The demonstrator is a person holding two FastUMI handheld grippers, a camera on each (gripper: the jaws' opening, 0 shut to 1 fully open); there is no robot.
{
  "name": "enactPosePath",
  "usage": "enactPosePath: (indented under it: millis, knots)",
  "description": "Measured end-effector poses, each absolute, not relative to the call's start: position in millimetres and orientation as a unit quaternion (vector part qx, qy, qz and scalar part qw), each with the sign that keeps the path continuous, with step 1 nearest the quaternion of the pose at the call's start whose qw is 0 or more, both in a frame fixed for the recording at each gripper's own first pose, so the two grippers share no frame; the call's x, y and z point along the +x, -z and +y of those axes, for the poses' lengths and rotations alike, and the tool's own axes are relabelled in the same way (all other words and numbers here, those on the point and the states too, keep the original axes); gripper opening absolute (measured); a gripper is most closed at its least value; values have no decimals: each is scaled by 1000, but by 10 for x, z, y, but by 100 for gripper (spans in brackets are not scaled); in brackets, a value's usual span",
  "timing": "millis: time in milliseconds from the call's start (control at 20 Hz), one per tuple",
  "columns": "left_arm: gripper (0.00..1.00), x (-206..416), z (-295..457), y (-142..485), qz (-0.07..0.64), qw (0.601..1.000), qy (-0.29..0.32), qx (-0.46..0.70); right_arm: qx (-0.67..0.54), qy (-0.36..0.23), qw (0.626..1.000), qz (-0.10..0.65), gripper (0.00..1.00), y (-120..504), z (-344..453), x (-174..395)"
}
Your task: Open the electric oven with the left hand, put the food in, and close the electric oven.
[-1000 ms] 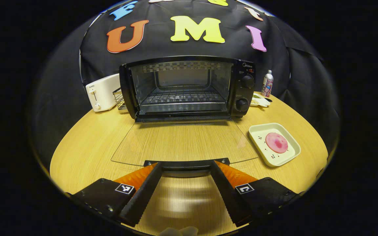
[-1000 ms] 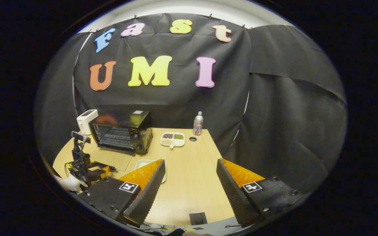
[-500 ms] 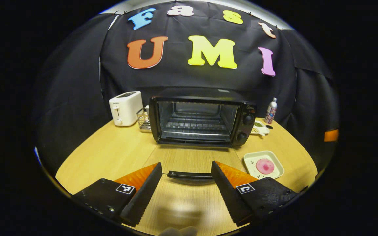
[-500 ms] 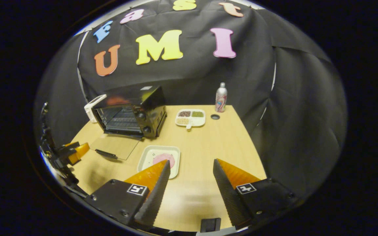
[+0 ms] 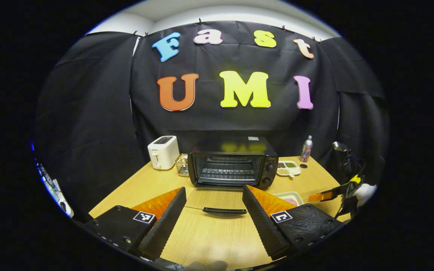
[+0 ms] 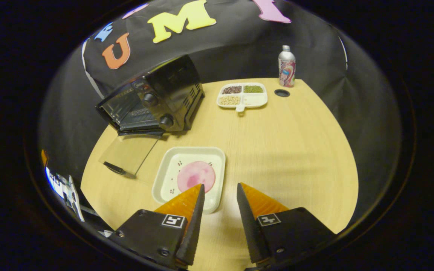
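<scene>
The black electric oven (image 5: 232,167) stands at the back of the table with its glass door (image 5: 217,199) folded down flat and the handle (image 5: 224,210) toward me. My left gripper (image 5: 214,210) hovers open, back from the handle, holding nothing. A round pink food slice (image 6: 196,176) lies on a white square plate (image 6: 168,177) to the right of the oven (image 6: 156,99). My right gripper (image 6: 220,186) hangs open just above the plate's near right corner, with nothing between its fingers. In the left gripper view, the right gripper (image 5: 333,195) and the hand on it show at the far right.
A white toaster (image 5: 163,151) and a wire rack (image 5: 182,165) stand left of the oven. Behind the plate are a divided tray of beans (image 6: 243,95), a metal bottle (image 6: 287,66) and a small round hole (image 6: 281,92) in the wooden table (image 6: 296,150).
My left gripper has drawn back and up from the door handle, leaving the door open. My right gripper has moved forward and down over the plate, its fingers closer together.
</scene>
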State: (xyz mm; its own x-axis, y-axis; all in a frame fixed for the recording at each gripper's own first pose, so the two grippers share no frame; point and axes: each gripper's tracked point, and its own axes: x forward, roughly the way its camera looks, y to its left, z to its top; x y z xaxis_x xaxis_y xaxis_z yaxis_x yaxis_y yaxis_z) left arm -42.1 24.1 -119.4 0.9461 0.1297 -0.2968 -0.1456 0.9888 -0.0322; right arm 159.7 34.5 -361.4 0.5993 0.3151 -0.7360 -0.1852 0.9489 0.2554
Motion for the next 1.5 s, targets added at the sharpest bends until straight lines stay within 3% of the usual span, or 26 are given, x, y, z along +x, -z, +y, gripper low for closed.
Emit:
enactPosePath:
  millis: [550, 700, 850, 1150, 1300, 1500]
  knots:
    - [96, -586, 88, 997, 151, 981, -121, -29, 62, -139, 851, 502, 13, 4005, 424, 1839]
    - [96, -552, 74, 1001, 145, 981, -122, -35, 38, -134, 840, 524, 12, 3996, 436, 1837]
    - [96, -498, 92, 976, 131, 984, -112, -37, 51, -137, 835, 531, 2, 3990, 462, 1850]
    - [96, -345, 196, 988, 121, 988, -83, -50, 207, -145, 798, 548, 4, 3955, 496, 1668]
    - [96, -277, 241, 938, 114, 991, -61, -44, 257, -140, 797, 529, 0, 3878, 430, 1574]
    - [96, -228, 241, 937, 111, 992, -30, -44, 283, -134, 817, 485, 4, 3628, 399, 1546]
